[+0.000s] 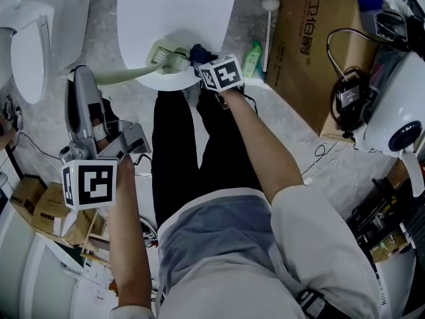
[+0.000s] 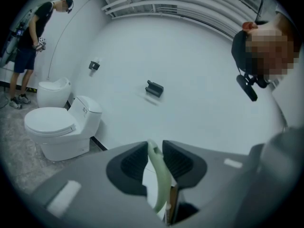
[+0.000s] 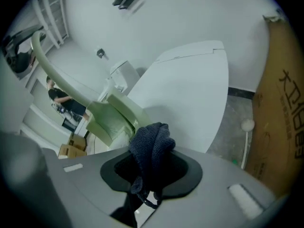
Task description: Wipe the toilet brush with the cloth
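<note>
The pale green toilet brush (image 1: 136, 72) runs from my left gripper (image 1: 99, 128) up and right to its head (image 1: 169, 56) over the white toilet lid (image 1: 176, 18). My left gripper (image 2: 154, 163) is shut on the brush handle (image 2: 158, 179). My right gripper (image 1: 206, 68) is shut on a dark blue cloth (image 1: 199, 52), which touches the brush head. In the right gripper view the cloth (image 3: 151, 148) bulges out of the jaws right beside the green brush head (image 3: 114, 118), and the handle (image 3: 57, 77) curves away to the upper left.
A green bottle (image 1: 252, 58) and a white-handled tool (image 1: 268, 32) stand right of the toilet, beside a large cardboard box (image 1: 319, 45). Another toilet (image 1: 30, 45) is at the left. Cables and a white device (image 1: 392, 111) lie at the right. A person (image 2: 35, 37) stands far off.
</note>
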Tool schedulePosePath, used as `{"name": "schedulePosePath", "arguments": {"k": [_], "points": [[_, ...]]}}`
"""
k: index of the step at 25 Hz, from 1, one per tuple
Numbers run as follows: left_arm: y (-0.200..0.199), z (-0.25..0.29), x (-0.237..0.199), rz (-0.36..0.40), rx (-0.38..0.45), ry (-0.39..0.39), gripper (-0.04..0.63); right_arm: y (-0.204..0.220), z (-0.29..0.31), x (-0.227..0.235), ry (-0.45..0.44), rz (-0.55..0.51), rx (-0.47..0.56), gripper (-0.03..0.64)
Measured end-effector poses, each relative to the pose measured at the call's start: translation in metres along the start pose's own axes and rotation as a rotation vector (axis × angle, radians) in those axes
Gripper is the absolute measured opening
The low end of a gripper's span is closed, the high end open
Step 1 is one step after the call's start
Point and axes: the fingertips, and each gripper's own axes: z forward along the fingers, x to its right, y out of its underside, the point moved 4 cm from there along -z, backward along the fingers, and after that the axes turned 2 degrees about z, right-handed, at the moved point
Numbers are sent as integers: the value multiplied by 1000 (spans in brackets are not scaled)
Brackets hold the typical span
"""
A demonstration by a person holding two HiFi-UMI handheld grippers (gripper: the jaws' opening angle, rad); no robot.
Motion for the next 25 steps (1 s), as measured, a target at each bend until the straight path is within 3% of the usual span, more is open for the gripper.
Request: {"name": "schedulePosePath", "arguments": {"k": [13,20,25], "points": [[-1,8,0,25,-22,50,0,31,6,-16,22,496,244,106],[-4,10,-3,59,-65,117,0,41,8,-28,81,692,325,106],[-5,12,-1,123,-106,161,0,52,11,-41,129,822,377,106]]}}
